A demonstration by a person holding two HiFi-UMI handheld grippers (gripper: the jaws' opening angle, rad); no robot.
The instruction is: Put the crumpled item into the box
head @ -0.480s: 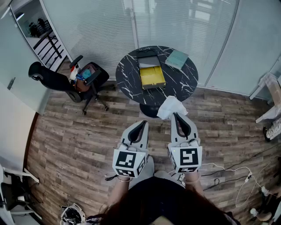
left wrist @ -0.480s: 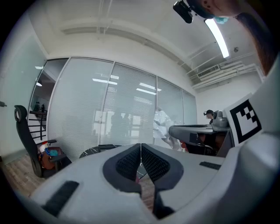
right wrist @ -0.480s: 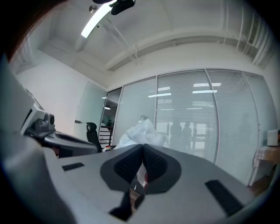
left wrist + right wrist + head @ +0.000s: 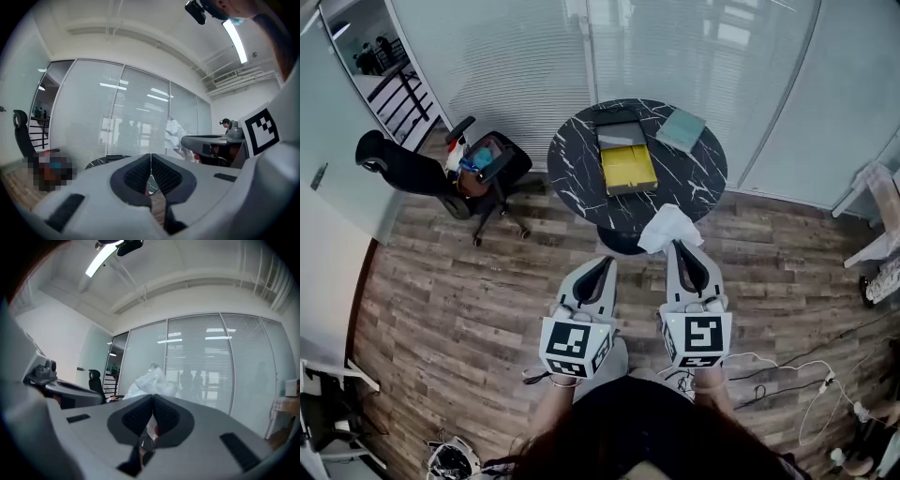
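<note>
1. The right gripper [image 4: 676,243] carries the crumpled item [image 4: 668,227] on the person's side of the box [image 4: 627,169]. It is short of the box and about over the near rim of the round tabletop [image 4: 572,178].
2. Its fingers [image 4: 166,416] are pressed together on a lower edge of the white wad, and the rest billows free above the tips.
3. The left gripper [image 4: 607,261] hangs further from the box, over the wooden floor [image 4: 469,281]. Its fingers [image 4: 136,176] are pressed together with nothing between them.
4. Risk: only a corner is pinched, so a quick swing could tug the light sheet loose before it reaches the box, and it would land on the floor.
5. Risk: if let go too high it may drift (it looks like thin film or paper) onto the marble, the grey lid [image 4: 620,133] beyond the box, or the teal pad [image 4: 681,129] to its right.
6. The wad has no clear long axis. It flares from the fingertips towards the box, about as broad as it is long.
</note>
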